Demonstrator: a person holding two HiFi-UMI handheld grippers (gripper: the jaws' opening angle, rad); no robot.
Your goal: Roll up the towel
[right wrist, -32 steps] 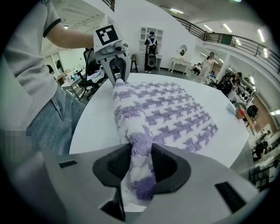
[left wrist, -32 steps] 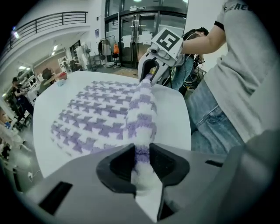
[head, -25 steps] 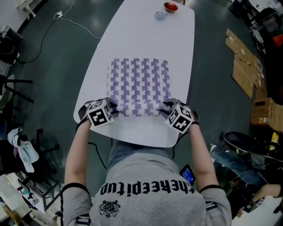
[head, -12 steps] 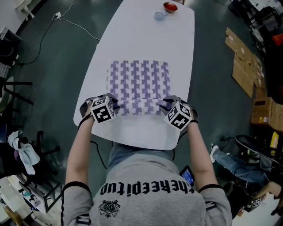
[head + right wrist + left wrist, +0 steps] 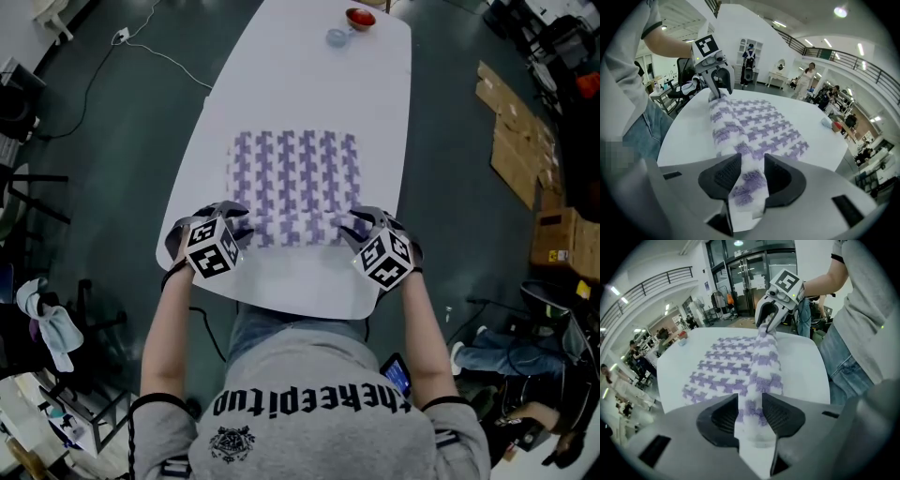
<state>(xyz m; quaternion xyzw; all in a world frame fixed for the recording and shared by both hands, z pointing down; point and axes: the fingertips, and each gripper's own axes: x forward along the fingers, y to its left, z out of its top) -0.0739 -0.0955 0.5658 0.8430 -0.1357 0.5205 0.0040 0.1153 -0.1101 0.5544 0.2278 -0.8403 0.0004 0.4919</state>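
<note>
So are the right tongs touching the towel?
Touching. The right gripper view shows the right tongs closed on the rolled edge of the towel, both pads pressing into it.

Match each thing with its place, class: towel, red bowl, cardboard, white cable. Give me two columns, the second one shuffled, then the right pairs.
1. towel
2. red bowl
3. cardboard
4. white cable

A. on the floor, right of the table
B. at the table's far end
C. on the floor, beyond the table's far left side
D. mid-table, its near edge rolled up

Pairs: 1-D, 2-B, 3-A, 4-C
</note>
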